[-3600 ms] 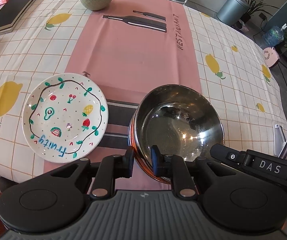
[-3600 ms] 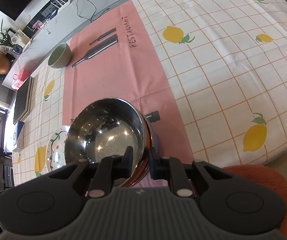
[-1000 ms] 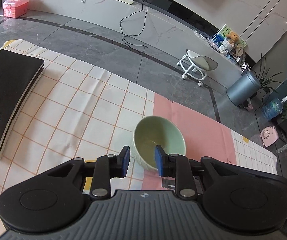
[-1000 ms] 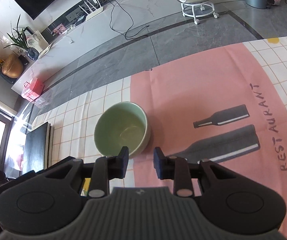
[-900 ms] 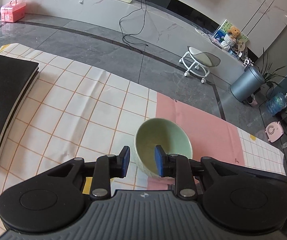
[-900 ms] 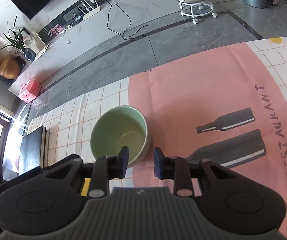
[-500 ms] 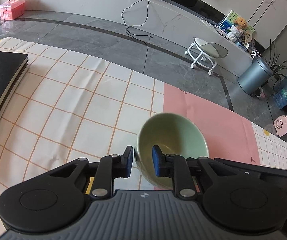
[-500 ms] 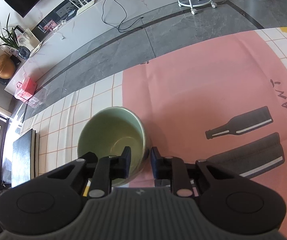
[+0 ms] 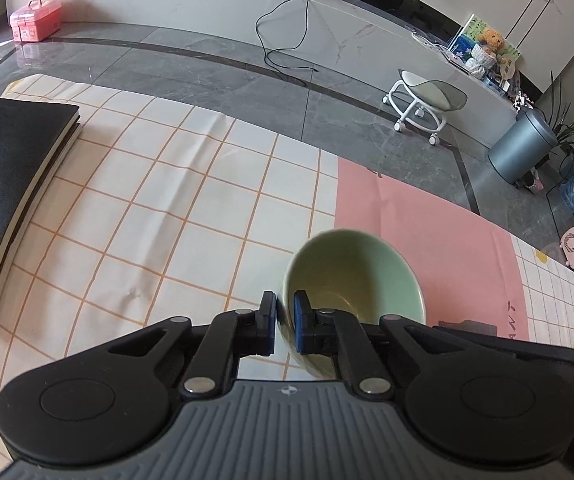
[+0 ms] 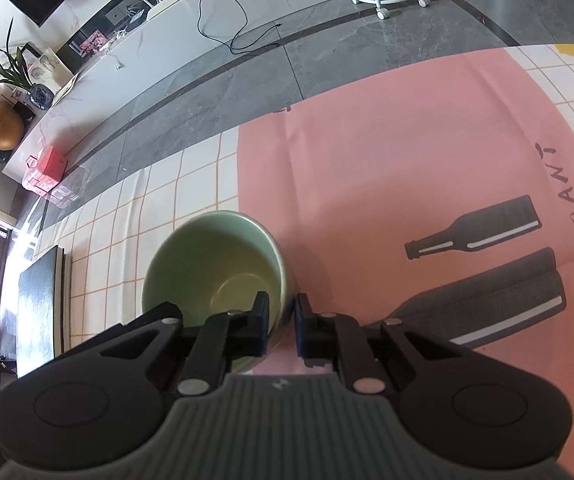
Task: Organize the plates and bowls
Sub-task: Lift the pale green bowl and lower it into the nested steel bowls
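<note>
Left wrist view: left gripper (image 9: 285,322) is pinching the green bowl (image 9: 357,276) at its left rim, fingers narrow, one blue pad outside the wall and one inside. Bowl is sitting at the far edge of the tablecloth (image 9: 191,216), right on the seam between the checked part and the pink panel. Whether it's touching the cloth or just lifted, I can't tell. Count here: one bowl, zero plates, one black notebook (image 9: 7,184) well off to the left.

Right wrist view: right gripper (image 10: 281,322) is straddling the opposite rim of the same bowl (image 10: 211,264), one finger inside, one outside. Fingers are narrow, but a sliver of gap is showing on the outer side, so I can't tell if it's actually clamping. Count: one bowl, no plates, two printed bottles (image 10: 475,232) on the pink panel.

Progress, my read: bowl pickup is in hand, two-handed. Placing it with the other dishes is left; no stack or destination is showing in either view.
</note>
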